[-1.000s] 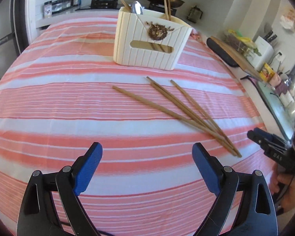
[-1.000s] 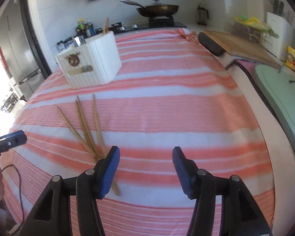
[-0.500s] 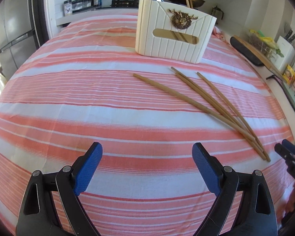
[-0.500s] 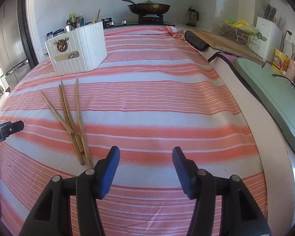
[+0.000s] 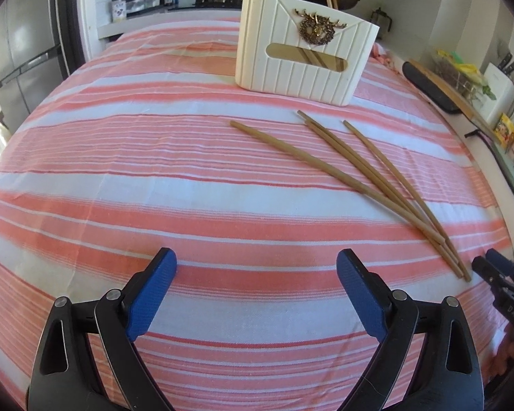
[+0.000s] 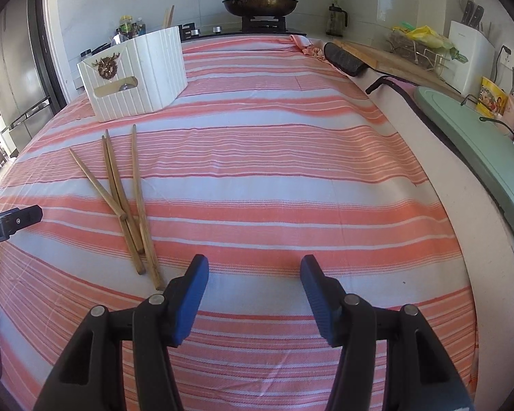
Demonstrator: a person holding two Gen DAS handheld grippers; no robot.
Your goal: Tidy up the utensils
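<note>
1. Left wrist view: striped orange-and-white cloth point(image 5: 154, 178) covers the whole table.
2. White ribbed utensil holder point(image 5: 301, 58) stands at the far end, chopsticks and a spoon already upright inside.
3. Left gripper point(image 5: 257, 294) hovers over bare cloth, jaws spread wide, nothing between them.
4. Right gripper point(image 6: 253, 294) likewise parted and empty, above the cloth.
5. Four loose chopsticks point(image 5: 359, 178) lie fanned on the cloth in front of the holder, near ends converging just beside the right gripper's left pad point(image 6: 188, 304).
</note>
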